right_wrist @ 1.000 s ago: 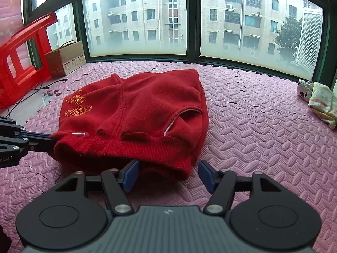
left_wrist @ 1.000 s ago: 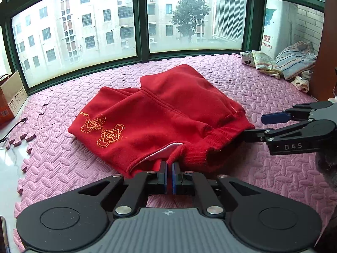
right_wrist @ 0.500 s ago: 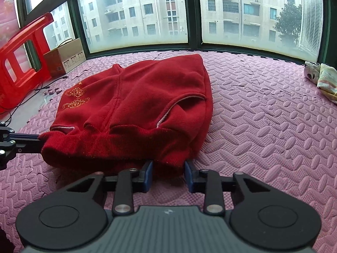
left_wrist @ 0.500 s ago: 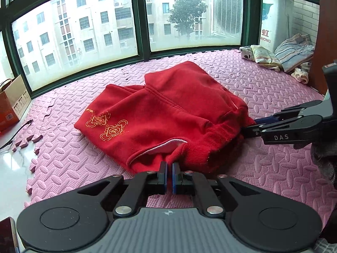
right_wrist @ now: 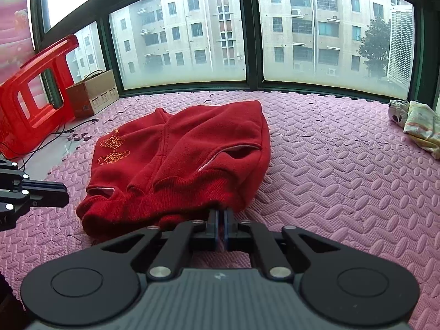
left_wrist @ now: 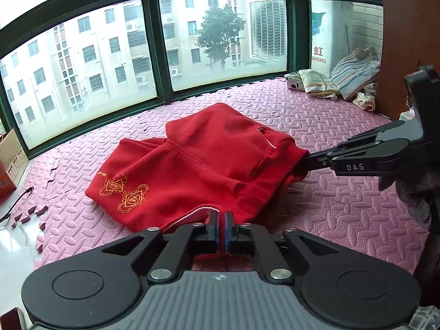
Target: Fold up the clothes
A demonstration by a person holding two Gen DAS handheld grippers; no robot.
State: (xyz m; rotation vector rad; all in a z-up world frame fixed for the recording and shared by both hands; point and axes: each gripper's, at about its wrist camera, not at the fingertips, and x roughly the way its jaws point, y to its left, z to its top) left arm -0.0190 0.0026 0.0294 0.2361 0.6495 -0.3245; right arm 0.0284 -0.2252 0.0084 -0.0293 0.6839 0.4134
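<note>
A red sweater with gold embroidery (left_wrist: 198, 170) lies partly folded on the pink foam mat (left_wrist: 330, 214); it also shows in the right wrist view (right_wrist: 178, 159). My left gripper (left_wrist: 221, 216) is shut on the sweater's ribbed hem at its near edge. My right gripper (right_wrist: 221, 214) is shut on the hem at the other corner; it shows from the side in the left wrist view (left_wrist: 305, 162). The left gripper shows at the left edge of the right wrist view (right_wrist: 64, 194). The hem is lifted a little off the mat at both grips.
A pile of folded clothes (left_wrist: 343, 82) lies at the back right by a brown wall. A red plastic stool (right_wrist: 35, 96), a cardboard box (right_wrist: 93, 93) and cables (right_wrist: 55, 137) are at the left. Green-framed windows run behind the mat.
My right gripper went from open around the hem to shut on it. Both grippers have risen a little, lifting the hem. The left gripper stayed shut on the sweater.
</note>
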